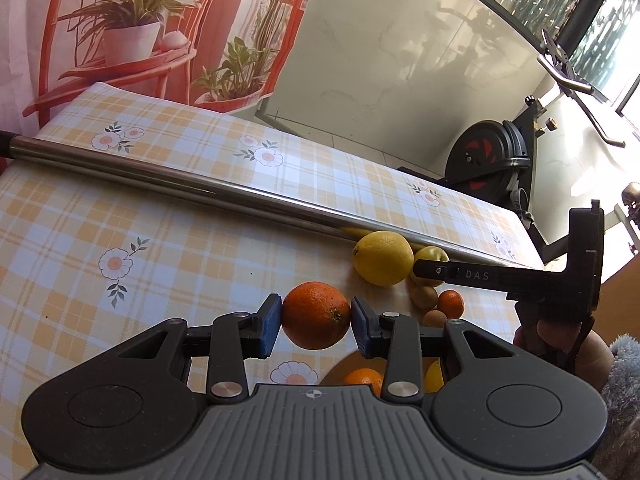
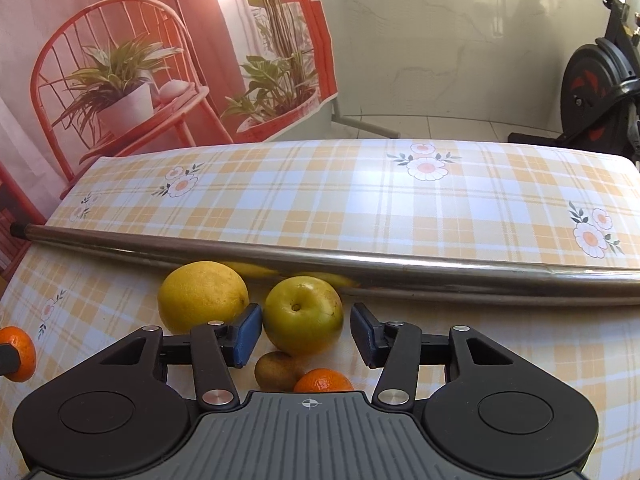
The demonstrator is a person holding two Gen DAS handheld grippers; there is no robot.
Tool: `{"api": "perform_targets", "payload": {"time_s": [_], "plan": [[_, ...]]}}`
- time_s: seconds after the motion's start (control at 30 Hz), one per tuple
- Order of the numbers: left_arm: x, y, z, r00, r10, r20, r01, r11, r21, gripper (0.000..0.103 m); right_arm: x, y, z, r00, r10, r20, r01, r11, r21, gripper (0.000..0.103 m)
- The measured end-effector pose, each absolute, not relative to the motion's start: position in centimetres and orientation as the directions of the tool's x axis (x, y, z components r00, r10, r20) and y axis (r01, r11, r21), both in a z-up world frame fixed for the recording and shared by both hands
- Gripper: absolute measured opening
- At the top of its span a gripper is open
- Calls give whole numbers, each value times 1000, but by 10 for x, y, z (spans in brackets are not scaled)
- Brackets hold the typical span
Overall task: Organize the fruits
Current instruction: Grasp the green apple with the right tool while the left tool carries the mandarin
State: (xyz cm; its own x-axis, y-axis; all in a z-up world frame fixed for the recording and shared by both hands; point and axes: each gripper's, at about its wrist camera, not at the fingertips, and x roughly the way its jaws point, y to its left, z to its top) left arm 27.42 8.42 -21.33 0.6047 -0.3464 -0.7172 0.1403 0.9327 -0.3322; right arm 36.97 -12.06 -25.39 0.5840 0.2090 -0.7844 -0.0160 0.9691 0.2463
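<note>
Checked cloth covers the counter [image 2: 360,208], crossed by a steel rod [image 2: 320,260] that likely keeps fruit from rolling off. Left gripper [image 1: 316,316]: jaws clenched on an orange [image 1: 316,315], apparently lifted over a bowl [image 1: 340,372] mostly hidden at lower centre. Right gripper [image 2: 306,330]: jaws released around a yellow apple [image 2: 303,314] beside a lemon [image 2: 202,296]; contact unclear.

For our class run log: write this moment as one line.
left hand-held gripper: shut on orange, lifted | right hand-held gripper: open around yellow apple | lemon beside apple | bowl: holds fruit
</note>
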Motion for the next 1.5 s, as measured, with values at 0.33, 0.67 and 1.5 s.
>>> {"api": "perform_targets", "payload": {"time_s": [0.33, 0.67, 1.5], "plan": [[243, 79, -204, 607, -371, -703, 189, 926, -326, 40, 338, -111, -224, 625, 215, -751, -38, 969, 246, 41], [207, 70, -202, 606, -374, -702, 231, 927, -294, 40, 262, -115, -189, 669, 243, -702, -64, 960, 272, 42], [192, 61, -211, 565, -386, -730, 271, 922, -278, 40, 212, -105, -164, 688, 258, -678, -92, 958, 272, 42]]}}
